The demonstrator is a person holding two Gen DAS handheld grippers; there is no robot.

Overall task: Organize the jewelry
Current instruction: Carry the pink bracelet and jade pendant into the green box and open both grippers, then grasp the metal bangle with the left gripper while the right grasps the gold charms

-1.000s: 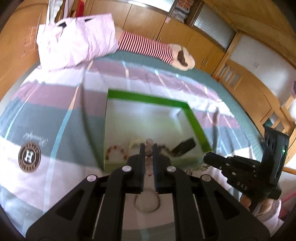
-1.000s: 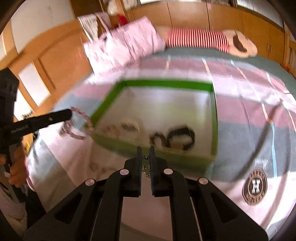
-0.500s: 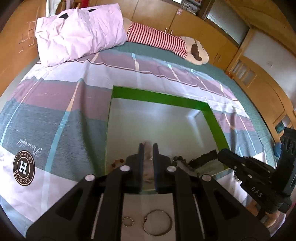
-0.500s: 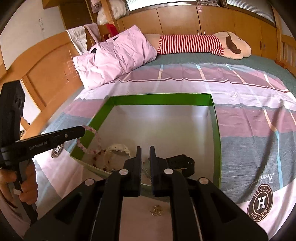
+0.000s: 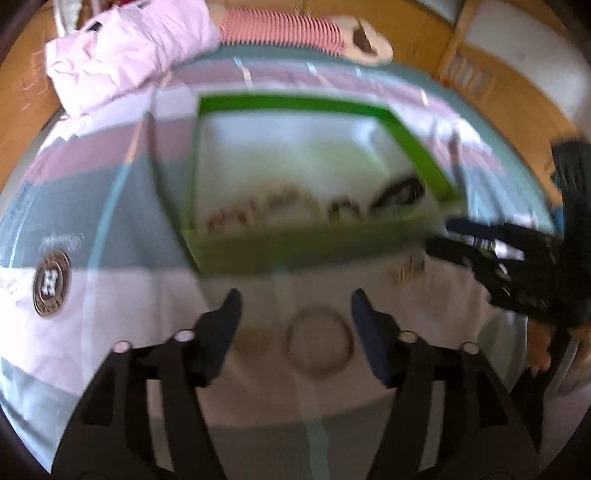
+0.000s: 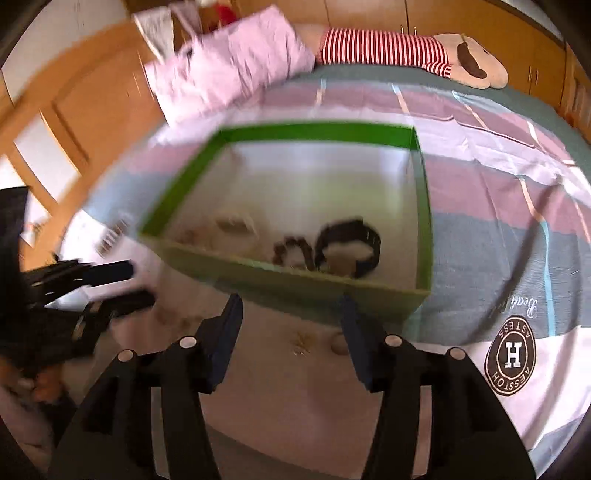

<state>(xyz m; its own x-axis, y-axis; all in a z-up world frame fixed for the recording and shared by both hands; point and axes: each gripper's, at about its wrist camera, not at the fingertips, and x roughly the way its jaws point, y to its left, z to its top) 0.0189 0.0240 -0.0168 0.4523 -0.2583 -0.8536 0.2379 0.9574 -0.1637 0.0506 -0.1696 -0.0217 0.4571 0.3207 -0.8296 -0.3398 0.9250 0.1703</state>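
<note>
A green-rimmed box (image 5: 417,147) (image 6: 314,133) sits on the bed. Inside lie a pink bead bracelet (image 5: 236,218), a dark bead bracelet (image 6: 293,251), a black watch (image 6: 351,243) and a pale watch (image 6: 232,225). My left gripper (image 5: 293,306) is open and empty over a large ring (image 5: 319,341) and a small ring (image 5: 251,339) on the white cloth. My right gripper (image 6: 288,310) is open and empty above small earrings (image 6: 303,339) and a small ring (image 6: 338,345). Both views are blurred.
The bed has a striped cover with a round logo patch (image 5: 50,282) (image 6: 511,354). A pink pillow (image 6: 229,74) and a striped plush toy (image 6: 406,55) lie at the head. Wooden cupboards line the far wall (image 6: 369,11).
Both grippers have opened. The pink bead bracelet held by the left gripper now lies in the box, as does what the right one held. Both have pulled back to the cloth.
</note>
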